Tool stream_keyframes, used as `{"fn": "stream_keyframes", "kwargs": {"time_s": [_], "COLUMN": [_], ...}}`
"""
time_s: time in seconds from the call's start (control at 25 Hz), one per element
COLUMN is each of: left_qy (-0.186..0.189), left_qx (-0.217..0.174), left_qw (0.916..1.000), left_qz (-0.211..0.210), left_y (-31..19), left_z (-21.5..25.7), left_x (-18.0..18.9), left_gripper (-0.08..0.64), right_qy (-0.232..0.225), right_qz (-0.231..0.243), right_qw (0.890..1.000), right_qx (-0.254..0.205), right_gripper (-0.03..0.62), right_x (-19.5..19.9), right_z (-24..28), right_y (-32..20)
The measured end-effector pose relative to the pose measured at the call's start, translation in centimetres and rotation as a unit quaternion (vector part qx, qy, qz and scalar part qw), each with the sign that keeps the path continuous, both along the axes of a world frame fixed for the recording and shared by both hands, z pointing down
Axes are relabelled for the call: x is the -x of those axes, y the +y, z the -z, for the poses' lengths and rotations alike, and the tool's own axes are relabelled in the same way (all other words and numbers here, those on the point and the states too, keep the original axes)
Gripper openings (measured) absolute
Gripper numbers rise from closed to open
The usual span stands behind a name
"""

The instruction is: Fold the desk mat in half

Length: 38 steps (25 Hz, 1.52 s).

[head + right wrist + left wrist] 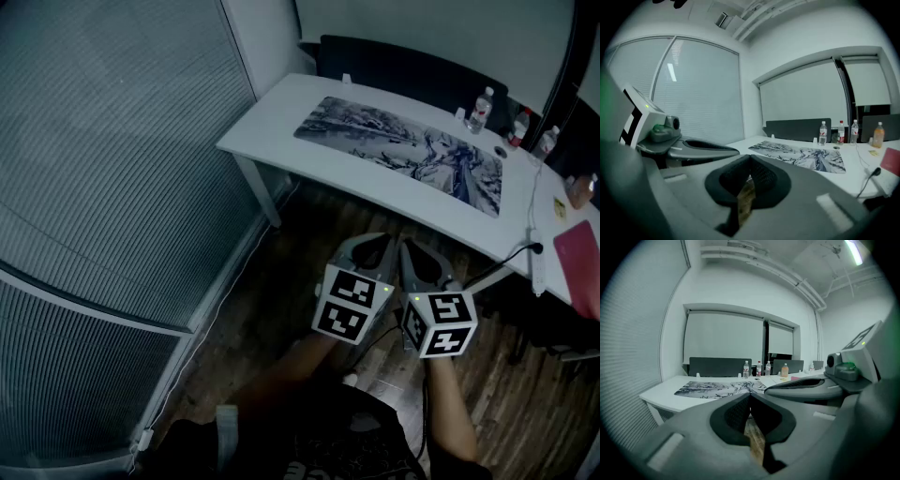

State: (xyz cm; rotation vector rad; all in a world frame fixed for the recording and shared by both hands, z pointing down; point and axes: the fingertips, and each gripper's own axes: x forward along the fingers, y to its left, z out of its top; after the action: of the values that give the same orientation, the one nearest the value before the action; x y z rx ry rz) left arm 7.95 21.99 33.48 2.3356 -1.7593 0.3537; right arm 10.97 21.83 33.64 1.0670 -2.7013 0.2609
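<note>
A long desk mat (pixel 405 148) with a grey-blue ink-style print lies flat on the white desk (pixel 281 117). It also shows in the left gripper view as the mat (pixel 712 389) and in the right gripper view as the mat (pixel 801 155). My left gripper (pixel 377 240) and right gripper (pixel 405 246) are held side by side above the wooden floor, well short of the desk's front edge. Both are shut with nothing between the jaws. The left gripper (pixel 750 394) and right gripper (pixel 750 158) point toward the desk.
Several water bottles (pixel 480 110) stand at the desk's far edge before a dark partition (pixel 403 66). A power strip (pixel 538 265) with its cable and a pink folder (pixel 579 255) lie at the right end. Window blinds (pixel 103 169) fill the left. A desk leg (pixel 255 190) stands near the wall.
</note>
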Motion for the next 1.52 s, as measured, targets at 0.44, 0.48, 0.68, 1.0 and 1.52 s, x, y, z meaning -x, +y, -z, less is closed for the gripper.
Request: {"fn": "stream_keyframes", "kwargs": {"time_s": [0.44, 0.48, 0.68, 1.0, 1.52], "left_qy": [0.0, 0.001, 0.008, 0.017, 0.058], "left_qx": [0.002, 0.002, 0.001, 0.013, 0.045], "left_qw": [0.9998, 0.9997, 0.9996, 0.9994, 0.9973], "left_qz": [0.021, 0.023, 0.029, 0.026, -0.008], "left_y": [-1.1, -1.4, -3.4, -8.9, -16.5], "left_z": [0.0, 0.0, -0.5, -1.0, -2.1], "left_x": [2.2, 2.7, 5.0, 11.4, 22.9], "left_gripper": [0.005, 0.005, 0.005, 0.005, 0.005], "right_qy": [-0.015, -0.015, -0.008, -0.002, 0.001], "right_qz": [0.019, 0.021, 0.026, 0.026, 0.002], "right_qw": [1.0, 1.0, 1.0, 1.0, 0.999], "right_qx": [0.001, 0.0, 0.0, 0.014, 0.05], "right_gripper": [0.002, 0.002, 0.002, 0.002, 0.002], "right_x": [2.3, 2.8, 5.0, 11.6, 23.0], "right_z": [0.0, 0.1, -0.4, -0.9, -1.0], "right_y": [-1.2, -1.5, -3.5, -8.7, -15.7]}}
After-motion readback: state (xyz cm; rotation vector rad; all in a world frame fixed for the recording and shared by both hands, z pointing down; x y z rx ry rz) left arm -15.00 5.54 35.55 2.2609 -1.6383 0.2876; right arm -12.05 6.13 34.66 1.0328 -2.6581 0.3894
